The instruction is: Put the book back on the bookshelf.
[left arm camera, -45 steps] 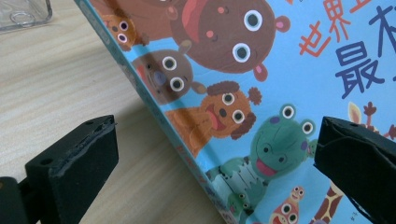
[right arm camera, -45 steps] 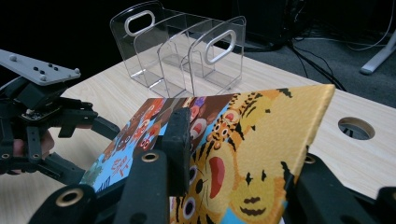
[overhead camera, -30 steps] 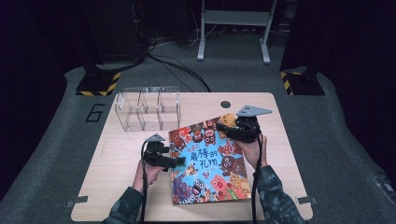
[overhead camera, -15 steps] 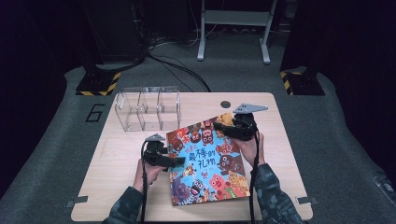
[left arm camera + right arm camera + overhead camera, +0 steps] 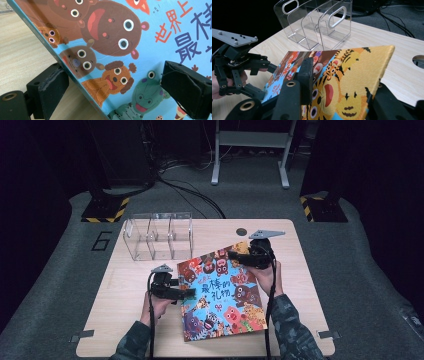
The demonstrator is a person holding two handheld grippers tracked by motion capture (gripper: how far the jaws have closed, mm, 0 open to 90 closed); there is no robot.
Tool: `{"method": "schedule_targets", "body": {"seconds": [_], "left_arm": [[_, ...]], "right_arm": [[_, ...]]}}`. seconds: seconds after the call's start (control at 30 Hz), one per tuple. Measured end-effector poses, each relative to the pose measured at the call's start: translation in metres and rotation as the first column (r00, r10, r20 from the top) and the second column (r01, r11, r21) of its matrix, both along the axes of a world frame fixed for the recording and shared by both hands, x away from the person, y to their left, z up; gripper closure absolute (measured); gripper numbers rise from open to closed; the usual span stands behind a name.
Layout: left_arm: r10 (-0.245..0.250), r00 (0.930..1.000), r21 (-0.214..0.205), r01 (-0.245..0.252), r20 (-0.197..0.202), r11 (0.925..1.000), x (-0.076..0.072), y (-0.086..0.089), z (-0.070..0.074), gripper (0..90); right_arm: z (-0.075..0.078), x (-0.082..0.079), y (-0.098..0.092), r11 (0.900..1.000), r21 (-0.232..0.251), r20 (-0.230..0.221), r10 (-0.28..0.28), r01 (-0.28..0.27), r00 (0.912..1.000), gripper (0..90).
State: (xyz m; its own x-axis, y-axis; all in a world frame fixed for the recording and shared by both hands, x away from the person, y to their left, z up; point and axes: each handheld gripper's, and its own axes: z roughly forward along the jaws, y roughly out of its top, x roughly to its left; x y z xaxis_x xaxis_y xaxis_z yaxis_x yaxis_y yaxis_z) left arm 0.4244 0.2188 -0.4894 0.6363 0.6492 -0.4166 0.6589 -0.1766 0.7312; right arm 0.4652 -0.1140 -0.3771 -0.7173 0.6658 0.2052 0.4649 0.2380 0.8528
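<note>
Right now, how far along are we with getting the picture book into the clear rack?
Done: the right gripper is clamped on the picture book at its far corner, tilting that edge off the table. In hand: the left gripper straddles the near-left edge, and its jaws have just been closing, pads not pressing yet. Left: finish that grip, stand the book up, likely slot it into the clear rack, which holds nothing.

Both forearms enter from the bottom of the high view, the left gripper (image 5: 186, 292) at centre-left with jaws wide and just closing slightly, the right gripper (image 5: 235, 256) at centre-right with jaws clamped.
</note>
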Motion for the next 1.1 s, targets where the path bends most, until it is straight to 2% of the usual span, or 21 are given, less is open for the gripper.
{"method": "schedule_targets", "body": {"seconds": [0.17,0.27,0.4,0.47,0.53,0.6,0.67,0.77,0.8,0.83,0.93,1.0,1.1], "left_arm": [[0.002,1.0,-0.004,-0.002,-0.002,1.0,0.0,0.001,0.0,8.6],[0.009,1.0,-0.023,-0.009,-0.002,0.9997,0.0,0.002,0.0,10.4],[0.012,0.9998,-0.005,-0.012,0.016,0.9999,-0.001,0.003,0.002,13.9],[0.012,0.9997,-0.014,-0.011,0.023,0.9998,-0.002,0.004,0.004,16.2],[0.007,0.9994,-0.01,-0.007,0.034,0.9999,-0.002,0.005,0.006,18.9],[0.007,0.9995,-0.015,-0.007,0.031,0.9999,-0.001,0.006,0.007,20.3],[0.008,0.9995,-0.022,-0.008,0.03,0.9997,0.0,0.006,0.007,22.0],[0.018,0.9994,-0.02,-0.018,0.031,0.9996,0.0,0.005,0.007,24.2],[0.018,0.9996,-0.018,-0.018,0.02,0.9997,0.0,0.005,0.006,24.8],[0.016,0.9996,-0.01,-0.015,0.025,0.9998,0.0,0.004,0.006,25.3],[0.031,0.9988,-0.006,-0.031,0.037,0.9995,0.0,0.003,0.006,25.9],[0.035,0.9988,-0.014,-0.035,0.034,0.9993,-0.001,0.003,0.007,27.5],[0.026,0.9993,-0.002,-0.026,0.028,0.9996,0.0,0.004,0.009,29.1]], "right_arm": [[-0.001,0.001,-0.001,1.0,0.005,-0.011,-0.003,0.004,0.9999,62.2],[-0.003,0.002,-0.003,0.9999,0.015,-0.018,-0.004,0.004,0.9998,62.2],[-0.004,0.003,-0.006,0.9995,0.03,-0.037,0.0,0.001,0.9993,62.3],[-0.004,0.004,-0.007,0.9994,0.03,-0.05,0.02,-0.019,0.9986,61.8],[-0.005,0.005,-0.007,0.9986,0.033,-0.087,0.044,-0.041,0.9953,59.7],[-0.004,0.004,-0.008,0.9984,0.032,-0.072,0.049,-0.047,0.9962,59.7],[-0.003,0.003,-0.008,0.9987,0.029,-0.076,0.043,-0.041,0.9962,59.9],[-0.003,0.007,-0.011,0.999,0.029,-0.142,0.037,-0.033,0.9892,59.1],[-0.004,0.008,-0.012,0.9989,0.031,-0.148,0.038,-0.034,0.9883,59.0],[-0.006,0.009,-0.013,0.9993,0.026,-0.164,0.029,-0.025,0.9861,57.5],[-0.008,0.011,-0.014,0.9998,0.019,-0.176,0.011,-0.008,0.9844,55.7],[-0.009,0.011,-0.015,0.9999,0.016,-0.181,0.002,0.001,0.9835,55.0],[-0.009,0.012,-0.016,0.9999,0.012,-0.185,-0.007,0.01,0.9827,54.0]]}}
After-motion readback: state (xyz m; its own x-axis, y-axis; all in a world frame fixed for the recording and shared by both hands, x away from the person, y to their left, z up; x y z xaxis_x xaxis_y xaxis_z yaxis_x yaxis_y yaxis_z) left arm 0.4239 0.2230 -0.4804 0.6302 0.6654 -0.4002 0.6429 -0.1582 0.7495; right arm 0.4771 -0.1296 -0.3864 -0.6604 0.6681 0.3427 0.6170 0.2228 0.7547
